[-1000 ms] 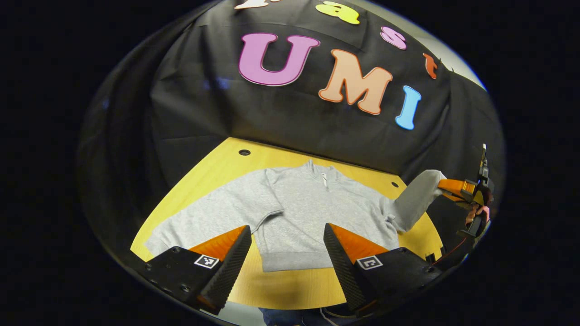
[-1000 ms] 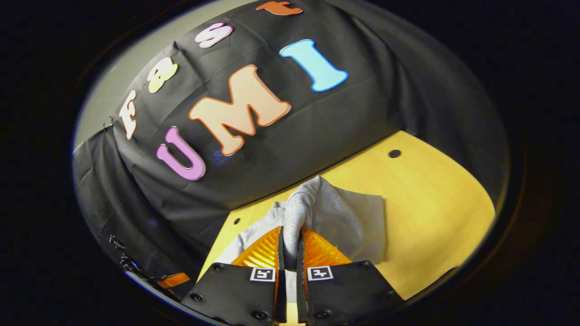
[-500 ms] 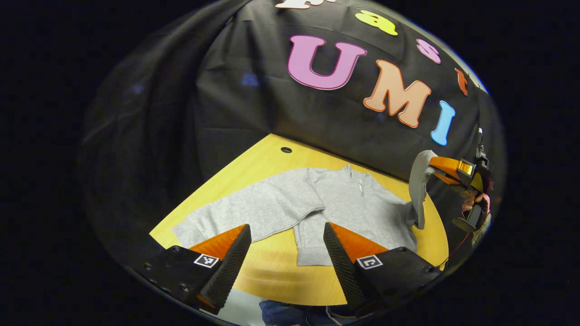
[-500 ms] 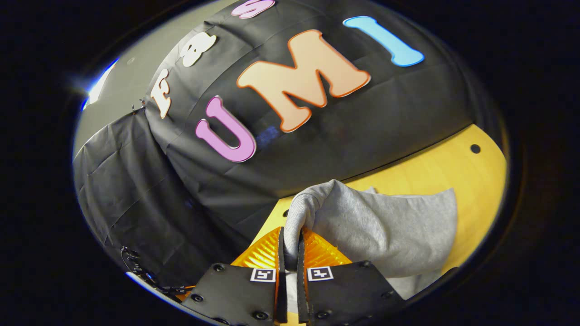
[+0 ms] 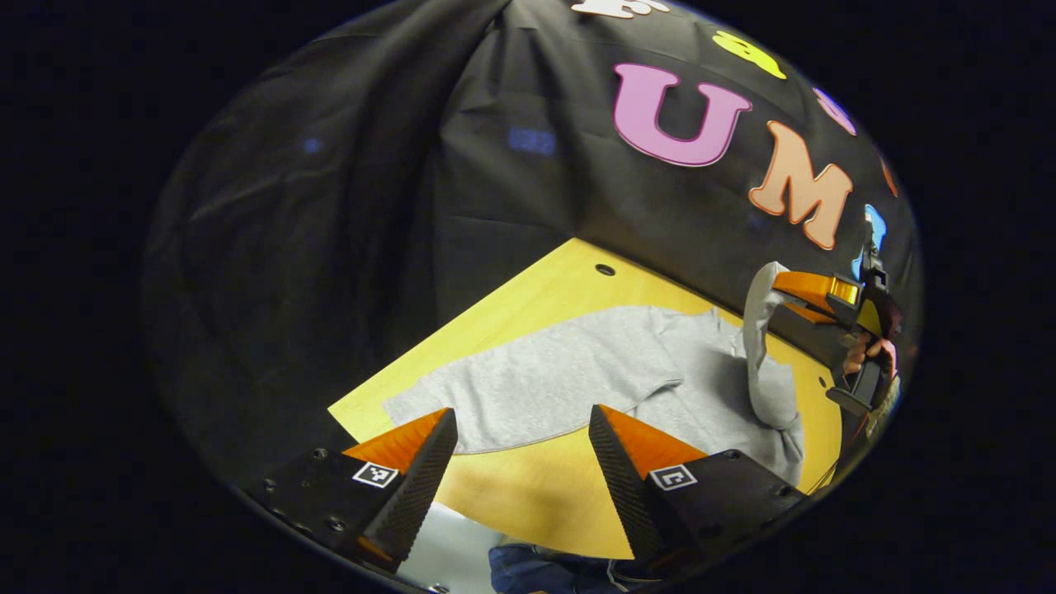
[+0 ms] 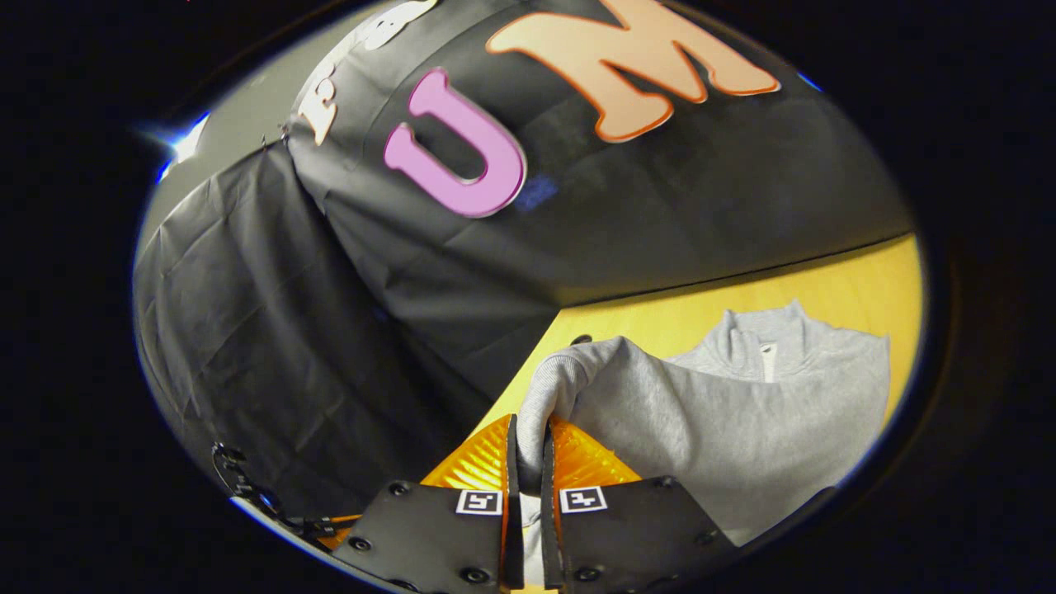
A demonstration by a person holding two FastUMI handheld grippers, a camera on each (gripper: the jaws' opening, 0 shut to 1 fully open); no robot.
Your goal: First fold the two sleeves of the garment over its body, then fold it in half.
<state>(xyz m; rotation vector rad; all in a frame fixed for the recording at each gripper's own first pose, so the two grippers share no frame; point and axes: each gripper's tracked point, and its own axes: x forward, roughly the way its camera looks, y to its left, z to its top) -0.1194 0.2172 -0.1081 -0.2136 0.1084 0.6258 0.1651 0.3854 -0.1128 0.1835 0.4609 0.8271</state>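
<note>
Grey zip-neck sweatshirt (image 5: pixel 660 396) lies flat on the yellow wooden table (image 5: pixel 528 495), collar twd the far black cloth wall (image 5: pixel 346 214).

R gripper (image 6: pixel 528 458): both fingers pinched tight on the cuff end of one sleeve (image 6: pixel 569 384), lifted clear of the table, fabric draping down over the sweatshirt body. In the left gripper view that gripper (image 5: pixel 796 295) sits far right, w/ a hand (image 5: pixel 866 355) on its handle, sleeve hanging from it.

L gripper (image 5: pixel 524 450) hovers at the near edge, fingers spread wide, nothing btwn them. Other sleeve (image 5: pixel 495 396) lies stretched out flat to the left, just beyond its tips.
</note>
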